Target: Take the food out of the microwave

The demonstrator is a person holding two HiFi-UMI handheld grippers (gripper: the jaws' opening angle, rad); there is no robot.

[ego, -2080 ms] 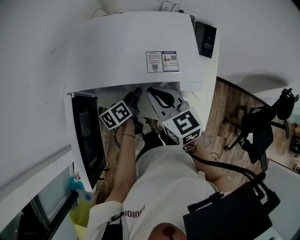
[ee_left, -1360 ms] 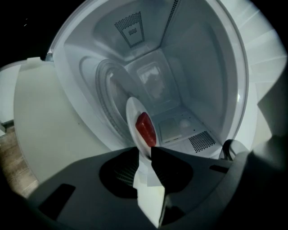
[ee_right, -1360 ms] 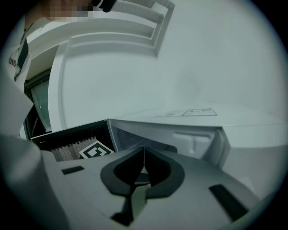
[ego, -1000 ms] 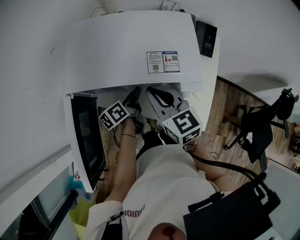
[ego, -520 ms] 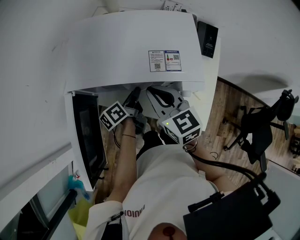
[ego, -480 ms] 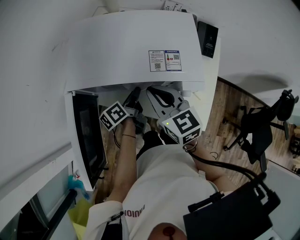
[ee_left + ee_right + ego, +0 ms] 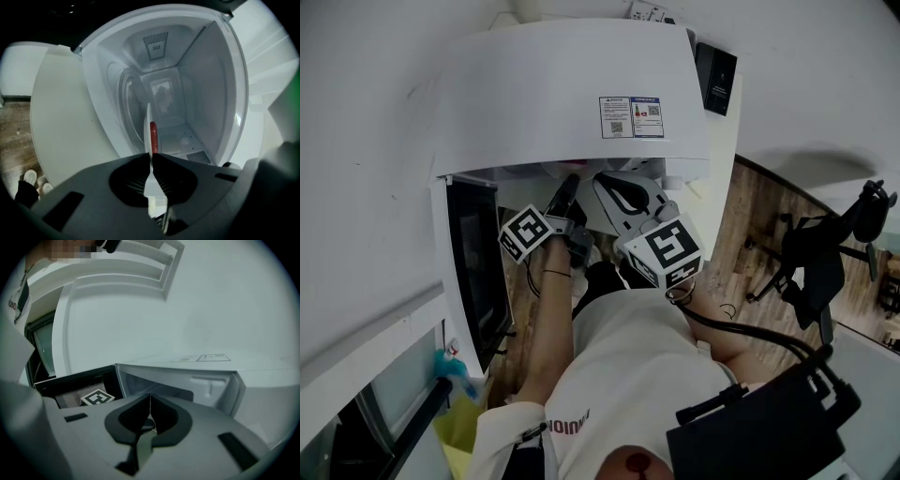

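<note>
The white microwave stands with its dark-glass door swung open to the left. My left gripper reaches into the cavity. Its jaws are closing and pinch the rim of a thin white plate, seen edge-on. A red sausage lies on the plate. In the head view only the marker cube of the left gripper shows well, its tips under the microwave's top edge. My right gripper hangs before the opening, jaws together and empty, facing the microwave and its door.
A black office chair stands on the wooden floor at the right. A small black box sits behind the microwave's right corner. A yellow-green thing lies low at the left, below the door.
The left gripper's cube has edged a little deeper toward the microwave opening and rolled slightly. The right gripper has kept still.
</note>
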